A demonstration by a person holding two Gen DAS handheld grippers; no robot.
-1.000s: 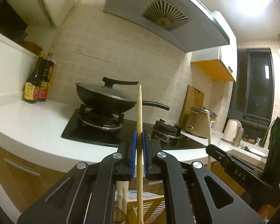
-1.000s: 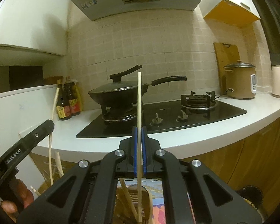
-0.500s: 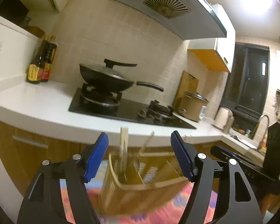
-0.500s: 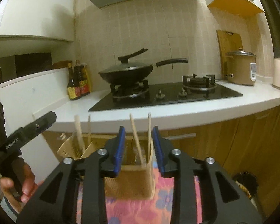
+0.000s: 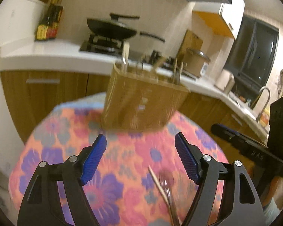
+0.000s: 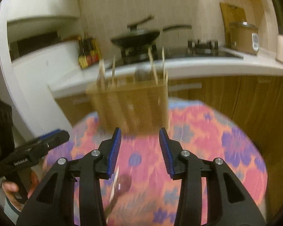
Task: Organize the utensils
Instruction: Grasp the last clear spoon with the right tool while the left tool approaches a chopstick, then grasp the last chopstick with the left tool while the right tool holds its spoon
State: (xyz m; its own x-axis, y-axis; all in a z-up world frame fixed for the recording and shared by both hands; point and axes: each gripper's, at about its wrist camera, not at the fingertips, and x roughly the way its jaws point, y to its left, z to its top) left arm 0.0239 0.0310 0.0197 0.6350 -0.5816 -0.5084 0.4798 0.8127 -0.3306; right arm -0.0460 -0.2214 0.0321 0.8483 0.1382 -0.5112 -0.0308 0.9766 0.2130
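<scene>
both tongs are standing empty now: the left tongs [image 5: 140, 155] are gaping wide, the right tongs [image 6: 140, 150] are parted less widely, and neither is gripping anything. a second ago each was clamping one upright chopstick; half a second ago both were letting go over the basket [image 5: 141, 101], and now both are tipping down toward the flowered desk [image 5: 66, 131] in front of it. my reading is that those two sticks are delivered and the next pickup is beginning.

the basket is sitting at the far edge of the desk, with sticks poking up out of it. the pictures are blurring, so the count is rough: i am making out about four or five sticks [image 6: 152, 66] standing in it, in two loose groups, plus something rounded between them that could be a spoon.

lying loose on the desk, near the tongs, are one chopstick [image 5: 157, 180] and one spoon [image 5: 166, 180], touching or crossing. these two are probably the remaining work.
</scene>
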